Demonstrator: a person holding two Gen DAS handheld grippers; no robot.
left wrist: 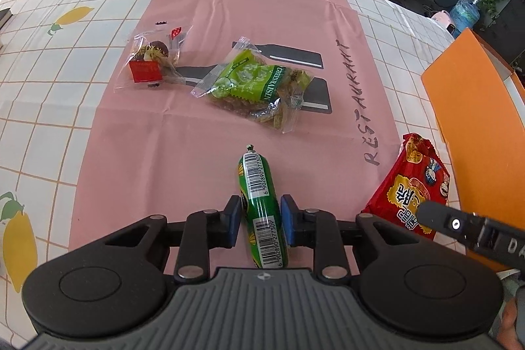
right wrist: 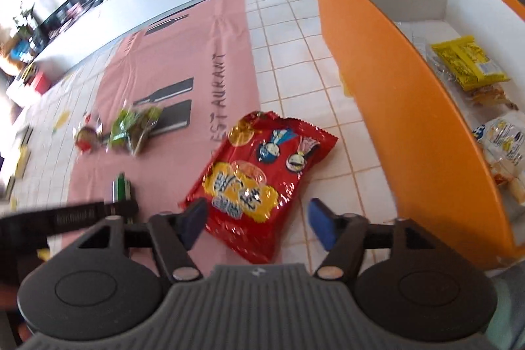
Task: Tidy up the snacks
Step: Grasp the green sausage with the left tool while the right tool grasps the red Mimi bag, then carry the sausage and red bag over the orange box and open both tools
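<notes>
Green and foil-wrapped, a sausage stick (left wrist: 261, 212) sits pinched between the blue pads of your left gripper (left wrist: 261, 216), which is closed tight on its middle, the barcode facing up and one crimped end pointing away from you. Beneath it lies a pink mat (left wrist: 137, 133) printed with dark bottle shapes and the word "RESTAURANT", spread over a surface (left wrist: 49, 107) covered in a white grid cloth with yellow lemons.

Your right gripper (right wrist: 259, 218) hangs with its jaws wide apart and holds nothing; they straddle the near end of a red snack packet (right wrist: 262, 173) without touching it. That packet lies flat, partly on the pink mat and partly on the grid cloth, just beside the sausage stick.

Farther out on the mat rest a green raisin bag (left wrist: 259, 87) and, to its left and a little apart, a small clear packet with a red label (left wrist: 152, 61).

To your right stands an orange box (right wrist: 410, 120), open at the top, close to the red packet. Inside it lie a yellow packet (right wrist: 466, 64) and a pale wrapped snack (right wrist: 502, 140).
</notes>
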